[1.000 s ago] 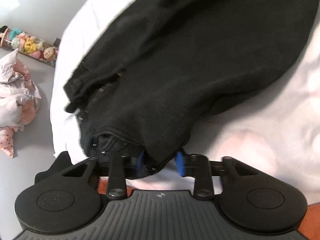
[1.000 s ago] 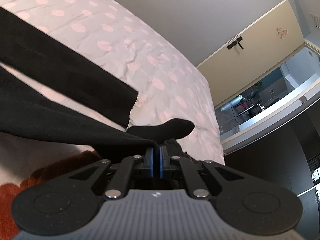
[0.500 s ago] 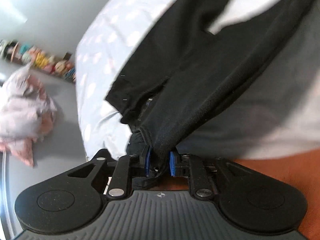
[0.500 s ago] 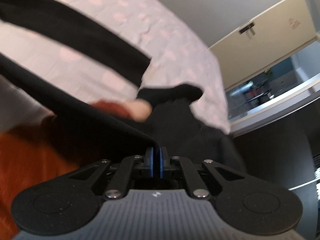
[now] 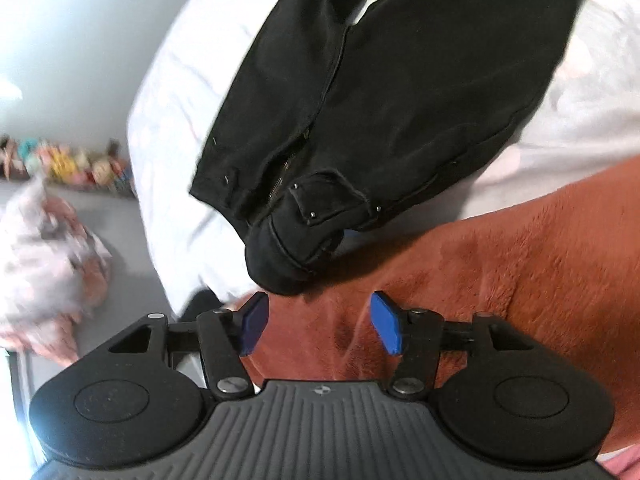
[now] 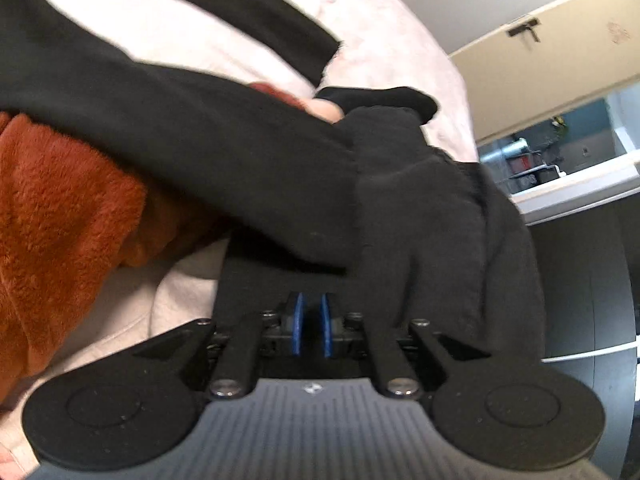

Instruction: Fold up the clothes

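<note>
Black jeans point(image 5: 380, 92) lie on the white, pink-dotted bed, waistband and open zipper toward me, legs running away. My left gripper point(image 5: 318, 326) is open and empty, just short of the waistband, over an orange fleece blanket point(image 5: 500, 264). In the right wrist view the black cloth point(image 6: 248, 152) drapes across the front of my right gripper point(image 6: 311, 328). Its blue pads point(image 6: 298, 328) stand nearly together with a narrow gap, and nothing shows between them.
The orange blanket point(image 6: 60, 208) lies on the bed's near side. A heap of pink and white clothes point(image 5: 44, 248) sits on the grey floor at left, with small toys point(image 5: 80, 164) along the wall. A cream door point(image 6: 540, 68) and dark furniture stand at right.
My left gripper has let go of the jeans' waistband and opened, and the waistband now rests on the bed. The right gripper has drawn back, its pads slightly parted.
</note>
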{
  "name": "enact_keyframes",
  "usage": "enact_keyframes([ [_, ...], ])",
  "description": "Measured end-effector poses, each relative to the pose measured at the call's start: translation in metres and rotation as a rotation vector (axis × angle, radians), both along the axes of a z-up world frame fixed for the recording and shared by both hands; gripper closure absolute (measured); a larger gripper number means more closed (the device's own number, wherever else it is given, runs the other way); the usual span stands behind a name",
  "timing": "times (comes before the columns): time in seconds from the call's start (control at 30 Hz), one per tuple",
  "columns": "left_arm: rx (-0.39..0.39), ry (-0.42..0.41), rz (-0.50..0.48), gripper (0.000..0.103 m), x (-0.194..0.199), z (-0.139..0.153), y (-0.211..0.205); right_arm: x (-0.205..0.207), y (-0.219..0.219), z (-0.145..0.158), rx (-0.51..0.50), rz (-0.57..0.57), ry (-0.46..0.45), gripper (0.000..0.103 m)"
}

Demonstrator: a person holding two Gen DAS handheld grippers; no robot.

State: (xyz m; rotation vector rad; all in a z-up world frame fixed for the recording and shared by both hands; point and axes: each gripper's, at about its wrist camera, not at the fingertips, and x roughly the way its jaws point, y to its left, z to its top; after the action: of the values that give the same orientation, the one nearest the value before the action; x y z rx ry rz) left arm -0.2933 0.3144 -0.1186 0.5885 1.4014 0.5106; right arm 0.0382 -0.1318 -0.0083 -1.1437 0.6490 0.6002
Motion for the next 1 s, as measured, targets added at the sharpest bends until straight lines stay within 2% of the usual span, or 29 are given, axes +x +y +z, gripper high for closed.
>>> enact_keyframes([
  [0.03, 0.019, 0.010, -0.022, 0.036, 0.000, -0.005, -0.003, -0.001, -0.001, 0.004, 0.014, 0.003, -0.005, 0.084],
  [0.1, 0.063, 0.032, -0.048, 0.036, 0.008, -0.016, -0.005, -0.007, -0.002, 0.010, 0.037, 0.016, -0.011, 0.084],
  [0.27, 0.224, 0.102, -0.099, 0.036, 0.017, -0.047, 0.003, -0.030, 0.005, 0.013, 0.042, 0.087, -0.013, 0.079],
  [0.37, 0.250, 0.148, -0.139, 0.039, 0.022, -0.058, 0.008, -0.043, 0.006, 0.015, 0.040, 0.136, -0.011, 0.070],
  [0.4, 0.255, 0.157, -0.144, 0.042, 0.023, -0.060, 0.009, -0.047, 0.006, 0.017, 0.041, 0.153, -0.010, 0.069],
  [0.47, 0.251, 0.150, -0.132, 0.058, 0.026, -0.061, 0.009, -0.054, 0.005, 0.018, 0.041, 0.199, -0.009, 0.068],
  [0.57, 0.215, 0.075, -0.053, 0.070, 0.026, -0.049, 0.012, -0.060, 0.003, 0.015, 0.025, 0.278, -0.020, 0.065],
  [0.67, 0.192, -0.003, 0.044, 0.073, 0.020, -0.035, 0.025, -0.066, 0.001, 0.009, -0.010, 0.376, -0.028, 0.060],
  [0.8, 0.159, -0.097, 0.162, 0.074, 0.015, -0.015, 0.045, -0.076, 0.003, -0.007, -0.102, 0.488, -0.112, 0.060],
  [0.9, 0.159, -0.113, 0.184, 0.075, 0.015, -0.005, 0.048, -0.078, 0.008, -0.018, -0.131, 0.535, -0.151, 0.060],
  [1.0, 0.148, -0.111, 0.195, 0.075, 0.011, -0.001, 0.049, -0.075, 0.014, -0.027, -0.141, 0.554, -0.148, 0.061],
])
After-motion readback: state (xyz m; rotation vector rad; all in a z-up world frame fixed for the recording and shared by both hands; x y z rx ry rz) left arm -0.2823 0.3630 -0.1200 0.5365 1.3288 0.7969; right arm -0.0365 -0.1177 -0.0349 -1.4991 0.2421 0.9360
